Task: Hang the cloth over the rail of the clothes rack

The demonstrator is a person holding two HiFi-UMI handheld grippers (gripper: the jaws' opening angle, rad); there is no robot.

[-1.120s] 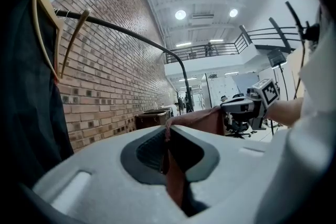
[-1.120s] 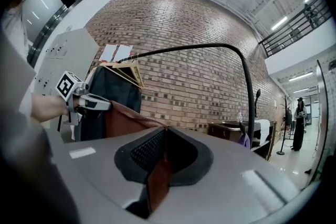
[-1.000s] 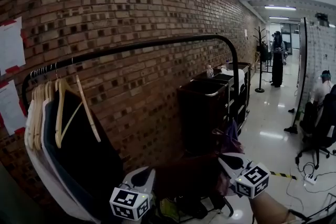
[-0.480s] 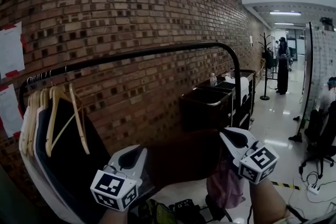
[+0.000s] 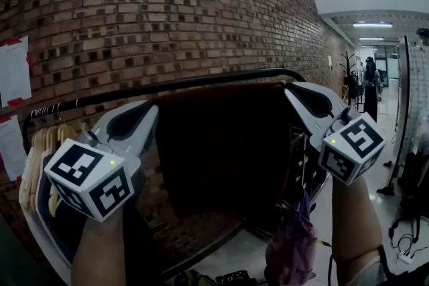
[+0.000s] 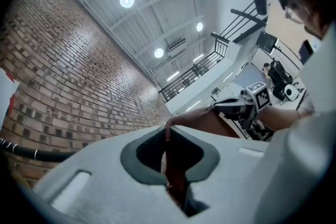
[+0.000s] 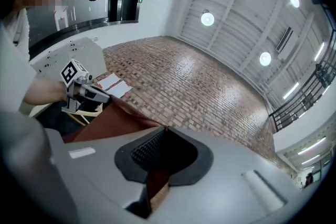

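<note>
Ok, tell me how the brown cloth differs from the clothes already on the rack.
Support: the brown cloth is pinched at its top corners by the left gripper and right gripper; the hung clothes sit on wooden hangers on the rail.
Pose: the brown cloth is spread flat in front of the rail's middle; the hung clothes are bunched at its left end.
Both hang down freely.

Black rack rail [image 5: 114,96], wooden hangers [image 5: 37,144], garments [image 5: 53,228] hanging at one end
</note>
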